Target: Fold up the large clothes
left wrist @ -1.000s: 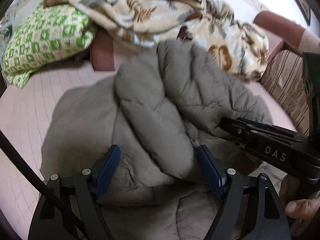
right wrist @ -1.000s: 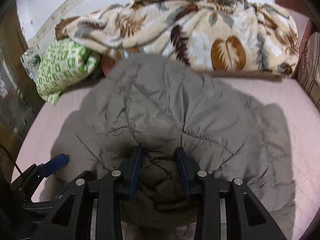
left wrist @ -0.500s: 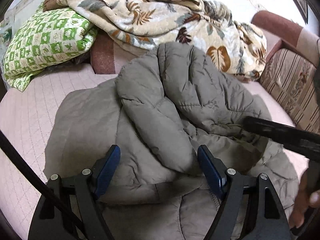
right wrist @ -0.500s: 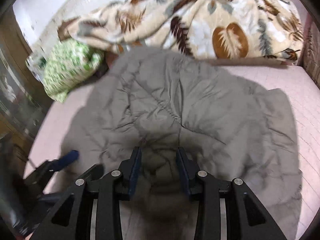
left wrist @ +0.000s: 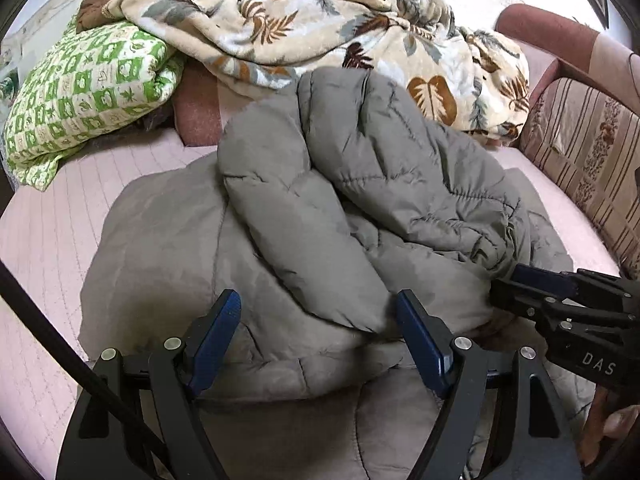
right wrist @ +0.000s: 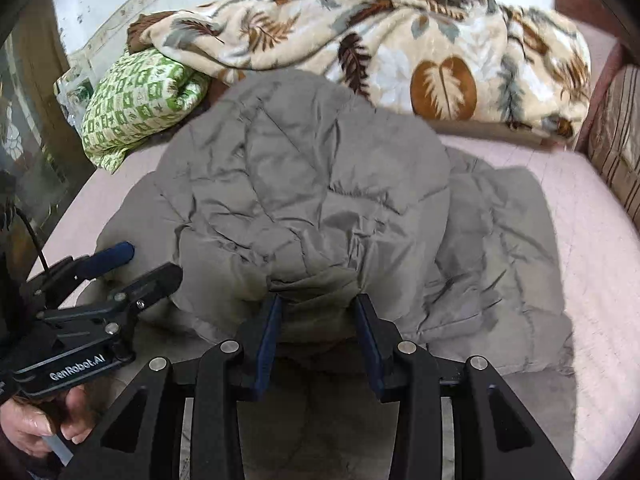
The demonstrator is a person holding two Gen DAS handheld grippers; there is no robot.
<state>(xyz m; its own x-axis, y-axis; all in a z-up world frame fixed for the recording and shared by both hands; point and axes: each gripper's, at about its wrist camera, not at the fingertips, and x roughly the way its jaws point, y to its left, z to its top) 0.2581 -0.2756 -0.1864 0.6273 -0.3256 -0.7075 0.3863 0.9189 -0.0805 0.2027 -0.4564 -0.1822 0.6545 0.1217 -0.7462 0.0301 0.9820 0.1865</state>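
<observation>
- The jacket (left wrist: 328,216) lies on the pink bed (left wrist: 60,248), a sleeve folded across its middle, likely to narrow it before the fold.
- The right gripper (right wrist: 318,320) is clamped on a bunched edge of the jacket, fabric pinched between its blue pads (right wrist: 269,332) (probably the hem, though I can't be sure).
- The left gripper (left wrist: 320,336) stands with fingers wide apart over the near edge, holding nothing; it seems placed to grip next.
- A leaf blanket (right wrist: 380,40) and green pillow (left wrist: 88,88) sit behind, near the far edge of the jacket.
</observation>
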